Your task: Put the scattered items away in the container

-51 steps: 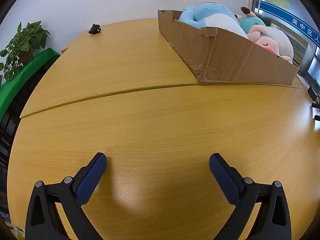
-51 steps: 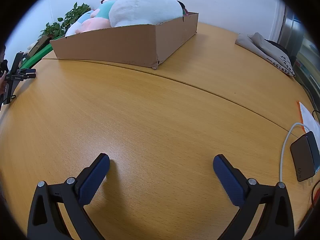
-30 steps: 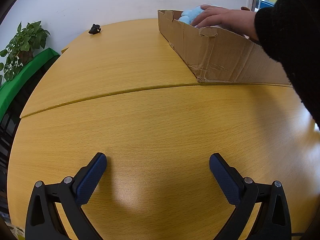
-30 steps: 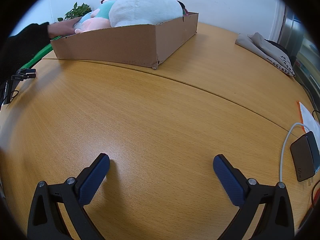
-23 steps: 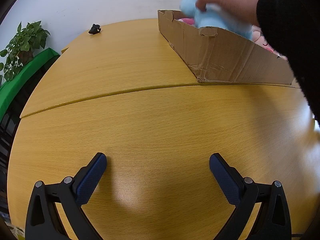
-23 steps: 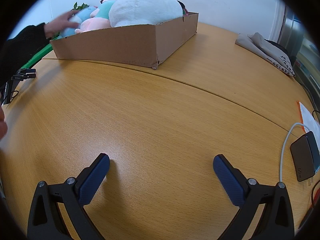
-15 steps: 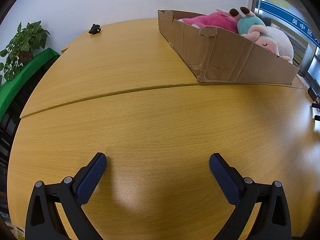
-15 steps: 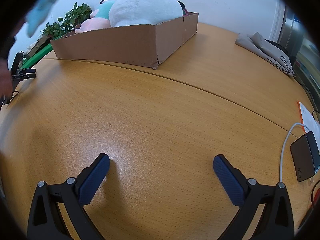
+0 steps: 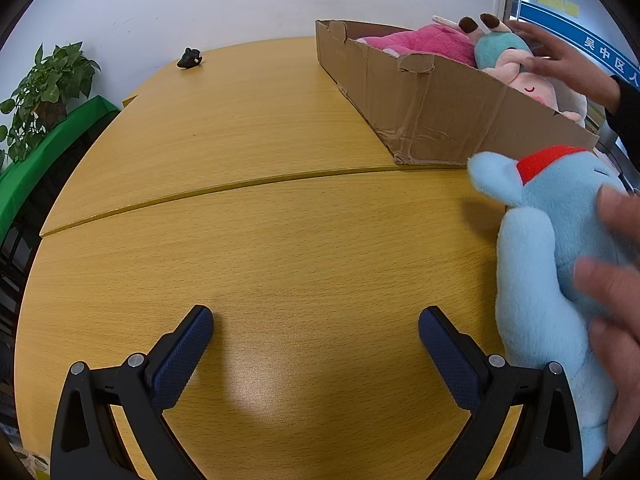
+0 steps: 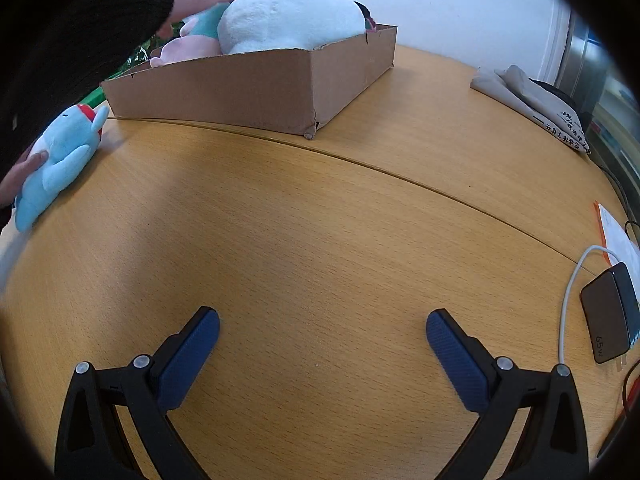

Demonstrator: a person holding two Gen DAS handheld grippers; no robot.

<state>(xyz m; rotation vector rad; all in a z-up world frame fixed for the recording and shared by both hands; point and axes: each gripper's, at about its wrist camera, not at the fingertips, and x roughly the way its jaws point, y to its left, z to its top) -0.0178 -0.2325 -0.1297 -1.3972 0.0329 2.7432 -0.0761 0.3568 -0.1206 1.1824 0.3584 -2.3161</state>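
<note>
Both the left gripper (image 9: 315, 332) and right gripper (image 10: 322, 332) gape wide and empty above the table (image 9: 280, 240), while a bare hand (image 9: 612, 280) holds a blue plush (image 9: 548, 264) near the cardboard box (image 9: 440, 108).

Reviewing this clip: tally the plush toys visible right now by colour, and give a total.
Light blue: 1, the blue plush on the table, held by a bare hand
Pink: 1, the pink plush in the cardboard box
Teal and pink: 1, the teal doll in the box
White: 1, the white plush in the box
Total: 4

Glossy wood-grain table (image 9: 280, 240) is reflecting light; creased matt cardboard box (image 9: 436, 112) is holding fuzzy cloth plush toys (image 10: 288, 20).
</note>
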